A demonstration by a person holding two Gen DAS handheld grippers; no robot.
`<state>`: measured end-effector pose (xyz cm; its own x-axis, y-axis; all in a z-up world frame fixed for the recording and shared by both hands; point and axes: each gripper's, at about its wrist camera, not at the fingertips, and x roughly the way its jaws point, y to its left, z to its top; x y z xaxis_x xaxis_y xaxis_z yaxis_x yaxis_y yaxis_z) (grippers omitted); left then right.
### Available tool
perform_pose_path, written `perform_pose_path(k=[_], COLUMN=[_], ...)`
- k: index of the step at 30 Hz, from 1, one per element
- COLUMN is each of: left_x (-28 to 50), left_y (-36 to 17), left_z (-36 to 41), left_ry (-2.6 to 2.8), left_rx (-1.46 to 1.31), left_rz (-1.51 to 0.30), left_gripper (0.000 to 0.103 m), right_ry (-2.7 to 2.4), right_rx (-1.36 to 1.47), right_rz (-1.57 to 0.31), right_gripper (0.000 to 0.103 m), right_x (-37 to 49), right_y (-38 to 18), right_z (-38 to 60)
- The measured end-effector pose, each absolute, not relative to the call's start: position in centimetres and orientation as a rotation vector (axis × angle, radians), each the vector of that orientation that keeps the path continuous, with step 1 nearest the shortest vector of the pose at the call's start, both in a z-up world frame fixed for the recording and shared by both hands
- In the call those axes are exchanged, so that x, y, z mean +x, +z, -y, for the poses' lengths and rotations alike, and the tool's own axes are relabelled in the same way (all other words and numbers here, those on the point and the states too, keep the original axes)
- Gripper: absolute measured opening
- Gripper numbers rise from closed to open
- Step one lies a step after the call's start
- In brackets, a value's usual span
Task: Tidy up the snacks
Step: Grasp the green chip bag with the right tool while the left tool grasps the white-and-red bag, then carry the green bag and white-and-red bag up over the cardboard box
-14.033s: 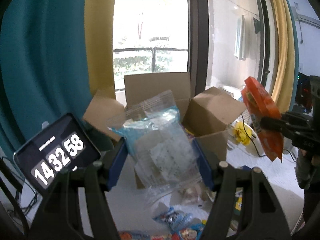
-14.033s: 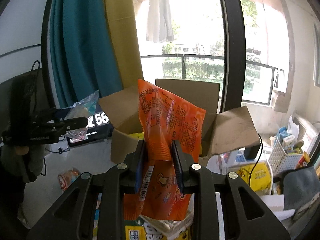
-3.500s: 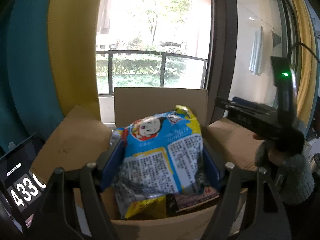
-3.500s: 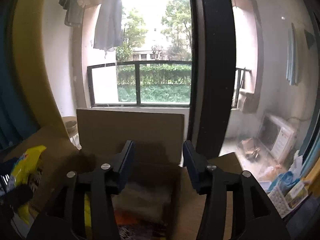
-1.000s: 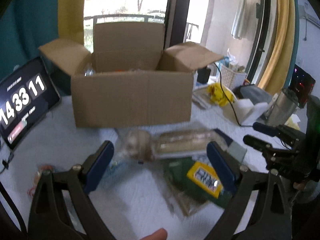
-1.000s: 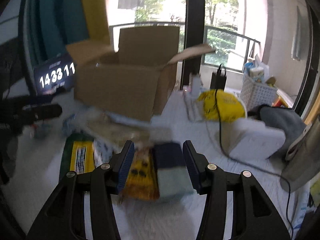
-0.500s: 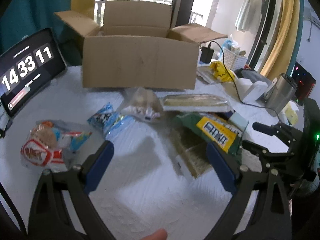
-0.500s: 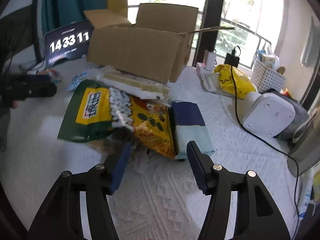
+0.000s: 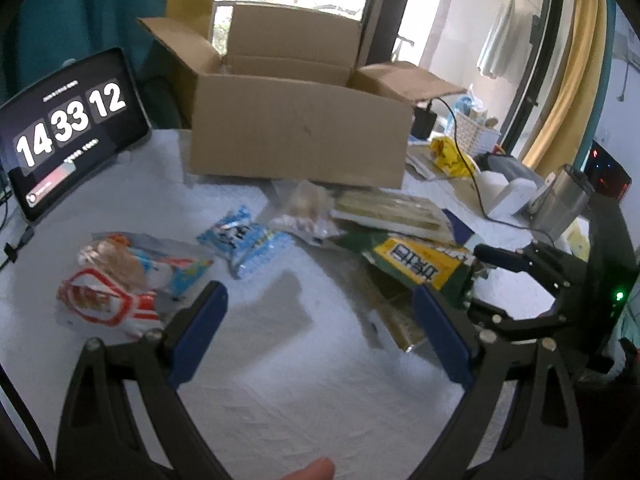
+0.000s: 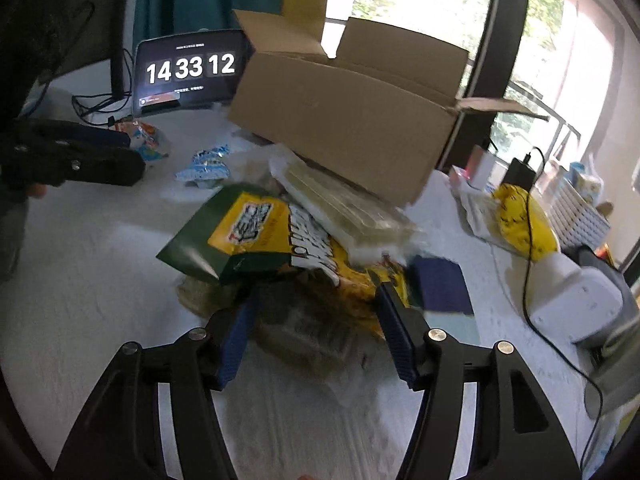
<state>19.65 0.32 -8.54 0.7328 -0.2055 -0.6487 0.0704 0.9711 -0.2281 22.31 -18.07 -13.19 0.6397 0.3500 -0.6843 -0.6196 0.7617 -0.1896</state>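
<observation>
My right tongs point(image 10: 316, 320) stand spread and empty, jaws not pressing anything — a brownish flat packet point(image 10: 308, 326) lies on the tabletop point(image 10: 100, 280) straight ahead between the blue pads, under the green-and-yellow bag point(image 10: 240, 236). Its long axis looks to run across the jaws. My left tongs point(image 9: 320, 320) stand wide, empty, over bare cloth; the red-and-white packet point(image 9: 100, 296) lies just to their left. The cardboard box point(image 10: 344, 120) stands beyond the pile.

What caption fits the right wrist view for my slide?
Open right gripper descends on the green-and-yellow snack bag piled before the cardboard box.
</observation>
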Motion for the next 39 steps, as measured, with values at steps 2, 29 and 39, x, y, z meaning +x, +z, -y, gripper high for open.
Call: perform_pose_path(k=[2,29,39], left_x=[19.5,22.5,21.8], left_y=[-8.2,-13.8,-13.7], left_z=[-1.3,-10.6,-9.0], left_ry=[-0.132,0.012,-0.012], left_rx=[-0.193,-0.215,-0.177], left_rz=[-0.725,-0.856,-0.838], left_gripper=[0.095,0.096,0.061], right_ry=[0.584,0.605,0.655], right_rx=[-0.44,-0.361,-0.328], right_rz=[-0.667,-0.665,-0.581], right_gripper=[0.064,0.019,0.015], right_x=[22.7,24.9,22.0], right_y=[-13.0,-13.4,-8.9], right_z=[17.3,14.9,15.4])
